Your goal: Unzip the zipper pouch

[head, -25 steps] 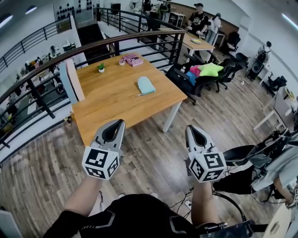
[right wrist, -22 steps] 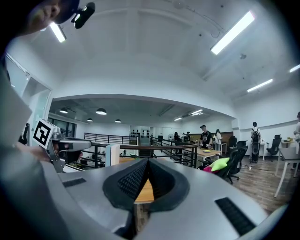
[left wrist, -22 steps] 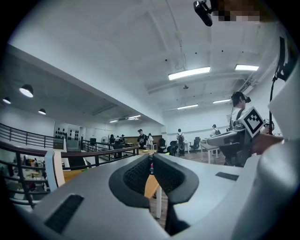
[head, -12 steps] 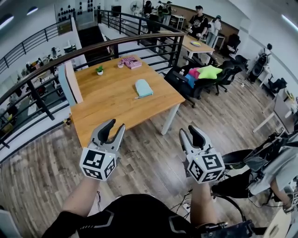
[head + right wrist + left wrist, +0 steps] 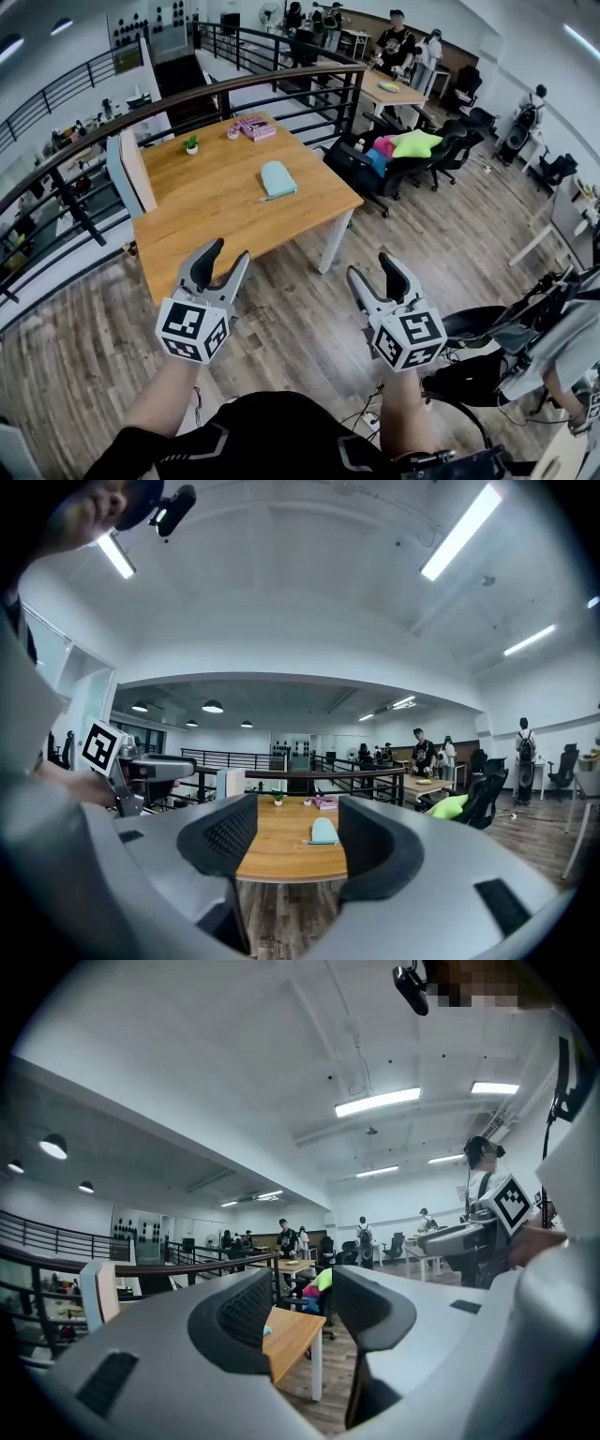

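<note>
The light blue zipper pouch (image 5: pixel 277 178) lies flat on the wooden table (image 5: pixel 206 202), toward its right side, well ahead of both grippers. In the right gripper view the pouch (image 5: pixel 323 831) shows small and far off on the table (image 5: pixel 281 853), between the jaws. My left gripper (image 5: pixel 225 255) and right gripper (image 5: pixel 373 268) hang side by side over the wood floor, short of the table's near edge. Both point level at the table. Their jaws have just been opening and stand open with nothing between them, as the left gripper (image 5: pixel 300 1314) and right gripper (image 5: pixel 286 836) views show.
A black railing (image 5: pixel 281 75) curves round the table's far and left sides. On the table stand a white panel (image 5: pixel 125 173), a small plant (image 5: pixel 191 143) and a pink book (image 5: pixel 253 127). Office chairs with a green cushion (image 5: pixel 412 142) sit to its right. A seated person (image 5: pixel 562 347) is at my right.
Both grippers were shut a second ago and now stand wide open. The table has slid slightly left in the head view.
</note>
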`<action>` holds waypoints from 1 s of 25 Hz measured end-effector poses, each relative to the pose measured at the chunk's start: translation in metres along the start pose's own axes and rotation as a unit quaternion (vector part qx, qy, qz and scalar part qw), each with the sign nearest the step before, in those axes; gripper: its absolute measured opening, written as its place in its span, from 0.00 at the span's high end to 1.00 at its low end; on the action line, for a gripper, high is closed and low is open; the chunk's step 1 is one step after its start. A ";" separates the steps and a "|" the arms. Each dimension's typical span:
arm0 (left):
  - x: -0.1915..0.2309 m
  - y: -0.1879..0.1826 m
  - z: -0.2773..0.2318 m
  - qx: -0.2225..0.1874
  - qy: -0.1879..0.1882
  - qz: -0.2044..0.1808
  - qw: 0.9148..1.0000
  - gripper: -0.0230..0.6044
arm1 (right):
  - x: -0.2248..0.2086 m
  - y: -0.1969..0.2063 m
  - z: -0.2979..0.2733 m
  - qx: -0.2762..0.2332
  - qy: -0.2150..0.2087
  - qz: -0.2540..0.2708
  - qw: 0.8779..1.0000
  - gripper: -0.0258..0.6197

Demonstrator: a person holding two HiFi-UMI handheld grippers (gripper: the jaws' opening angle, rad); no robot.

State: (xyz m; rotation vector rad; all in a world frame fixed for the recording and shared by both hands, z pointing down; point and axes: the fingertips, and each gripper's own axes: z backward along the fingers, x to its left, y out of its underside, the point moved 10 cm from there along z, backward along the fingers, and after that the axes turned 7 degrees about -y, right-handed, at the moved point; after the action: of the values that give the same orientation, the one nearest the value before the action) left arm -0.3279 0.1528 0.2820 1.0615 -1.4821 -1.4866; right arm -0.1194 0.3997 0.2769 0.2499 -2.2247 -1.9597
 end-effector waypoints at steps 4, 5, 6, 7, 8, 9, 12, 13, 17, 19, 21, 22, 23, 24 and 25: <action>-0.017 0.006 -0.012 0.006 -0.008 -0.007 1.000 0.64 | -0.016 0.011 0.005 0.006 -0.010 0.000 1.000 0.53; -0.020 0.009 -0.014 0.005 -0.011 -0.008 1.000 0.64 | -0.020 0.016 0.006 0.007 -0.013 0.001 1.000 0.53; -0.023 0.011 -0.017 0.004 -0.013 -0.010 1.000 0.63 | -0.025 0.020 0.005 0.007 -0.017 0.001 1.000 0.53; -0.025 0.013 -0.020 0.004 -0.015 -0.012 1.000 0.64 | -0.030 0.023 0.004 0.006 -0.020 0.002 1.000 0.53; -0.026 0.015 -0.023 0.005 -0.016 -0.015 1.000 0.63 | -0.034 0.025 0.001 0.004 -0.023 0.003 1.000 0.53; -0.025 0.018 -0.027 0.008 -0.018 -0.018 1.000 0.63 | -0.038 0.028 -0.003 0.003 -0.026 0.003 1.000 0.53; -0.024 0.024 -0.040 0.025 -0.019 -0.022 0.999 0.63 | -0.049 0.033 -0.014 0.004 -0.032 -0.004 0.999 0.53; -0.026 0.024 -0.045 0.028 -0.020 -0.022 0.999 0.63 | -0.054 0.033 -0.016 0.006 -0.034 -0.004 0.999 0.53; -0.027 0.014 -0.073 0.029 -0.021 -0.020 0.999 0.62 | -0.076 0.025 -0.026 0.014 -0.035 0.000 0.999 0.53; -0.018 0.015 -0.092 0.027 -0.018 -0.017 0.999 0.62 | -0.085 0.023 -0.039 0.018 -0.031 -0.002 0.999 0.53; -0.004 0.017 -0.114 0.023 -0.014 -0.013 1.000 0.62 | -0.093 0.020 -0.057 0.022 -0.026 0.001 0.999 0.53; 0.004 0.018 -0.126 0.021 -0.011 -0.010 1.000 0.62 | -0.097 0.018 -0.068 0.024 -0.024 0.006 0.999 0.53; 0.013 0.019 -0.138 0.018 -0.008 -0.007 1.000 0.62 | -0.102 0.015 -0.079 0.025 -0.022 0.010 0.999 0.53; 0.022 0.020 -0.151 0.016 -0.005 -0.004 1.000 0.62 | -0.106 0.012 -0.091 0.025 -0.019 0.014 0.999 0.53; 0.031 0.021 -0.164 0.014 -0.003 -0.002 1.000 0.62 | -0.109 0.009 -0.103 0.026 -0.017 0.017 0.999 0.53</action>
State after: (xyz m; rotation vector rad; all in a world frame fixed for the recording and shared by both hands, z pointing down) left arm -0.1865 0.0647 0.3057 1.0795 -1.5099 -1.4761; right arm 0.0109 0.3274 0.2975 0.1859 -2.2880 -1.9058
